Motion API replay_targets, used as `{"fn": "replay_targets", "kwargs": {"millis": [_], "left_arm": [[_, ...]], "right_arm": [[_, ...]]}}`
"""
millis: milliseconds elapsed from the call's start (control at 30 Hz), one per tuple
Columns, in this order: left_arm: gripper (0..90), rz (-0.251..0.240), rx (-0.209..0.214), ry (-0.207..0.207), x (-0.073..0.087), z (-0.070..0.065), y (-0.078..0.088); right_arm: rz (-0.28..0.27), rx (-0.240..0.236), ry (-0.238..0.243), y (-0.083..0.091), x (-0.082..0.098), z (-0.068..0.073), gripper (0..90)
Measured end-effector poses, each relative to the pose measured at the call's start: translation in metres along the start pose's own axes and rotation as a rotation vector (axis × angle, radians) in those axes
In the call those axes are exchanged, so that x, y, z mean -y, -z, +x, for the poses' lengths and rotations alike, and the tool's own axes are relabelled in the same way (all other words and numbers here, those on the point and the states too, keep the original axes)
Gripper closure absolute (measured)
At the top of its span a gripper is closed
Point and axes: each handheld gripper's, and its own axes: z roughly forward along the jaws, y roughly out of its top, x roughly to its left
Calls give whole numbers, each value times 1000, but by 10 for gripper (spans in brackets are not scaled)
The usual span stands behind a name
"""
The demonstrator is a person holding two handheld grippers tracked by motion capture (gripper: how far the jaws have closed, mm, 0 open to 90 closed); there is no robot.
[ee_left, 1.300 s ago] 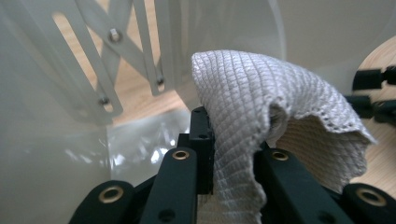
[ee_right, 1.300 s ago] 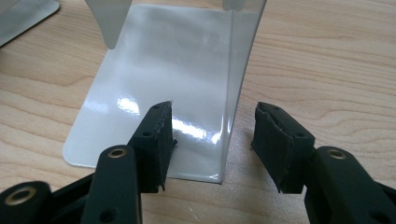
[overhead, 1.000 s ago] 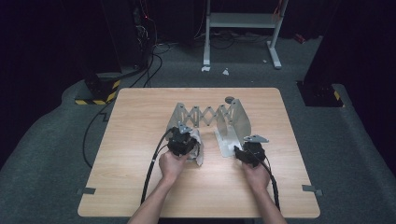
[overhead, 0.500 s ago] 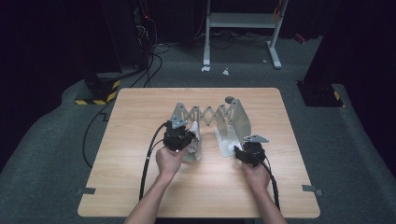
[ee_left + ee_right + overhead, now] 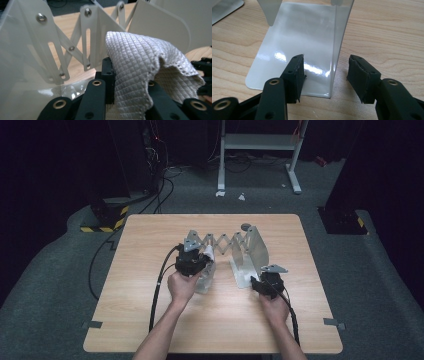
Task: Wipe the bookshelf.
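We have lifted the left gripper (image 5: 196, 261), jaws clamped on the white waffle-textured cloth (image 5: 140, 62), up along the expandable white metal bookend rack (image 5: 235, 245) to wipe its left plate, while the right gripper (image 5: 325, 75), jaws apart around the right plate's upright edge, steadies it on the wooden bench (image 5: 150, 245).

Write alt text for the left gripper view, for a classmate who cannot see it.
A white, diamond-textured cloth is clamped in the left gripper, bulging up above its black jaws. Behind it stands a pale metal expanding rack with riveted scissor arms, on a wooden table.
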Motion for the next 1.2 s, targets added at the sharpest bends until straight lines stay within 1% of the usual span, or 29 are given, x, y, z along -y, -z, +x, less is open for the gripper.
{"fn": "replay_targets", "kwargs": {"millis": [67, 267, 333, 467, 500, 667, 700, 767, 933, 1000, 1167, 1200], "left_arm": [[807, 14, 1, 0, 4, 0, -4], [808, 51, -12, -20, 13, -2, -15], [808, 60, -12, -13, 17, -1, -18], [809, 81, -15, -10, 23, 2, -24], [809, 86, -13, -1, 25, 2, -26], [810, 113, -8, 4, 34, 4, -35], [809, 113, 3, 10, 35, 5, -36], [809, 112, 5, 4, 37, 5, -37], [809, 103, 4, 7, 36, 5, -36], [809, 94, 5, 3, 34, 5, -33], [809, 59, 22, 9, 28, 3, -22], [808, 54, 22, 3, 26, 2, -20]], "right_arm": [[0, 0, 0, 0, 0, 0, 470], [0, 0, -1, 0, 0, 0, 470], [0, 0, 0, 0, 0, 0, 470], [0, -1, 1, 0, 0, 0, 471], [1, 0, 1, 0, 0, 0, 471], [2, -1, 4, 0, 0, 0, 471], [2, -1, 3, 0, 0, 0, 471], [1, -2, 4, 0, 0, 0, 471], [1, -3, 4, 0, 0, 0, 472], [1, -3, 4, 0, 0, 0, 471], [2, -5, 9, 0, 0, 1, 473], [1, -6, 9, 0, 0, 1, 473]]}}
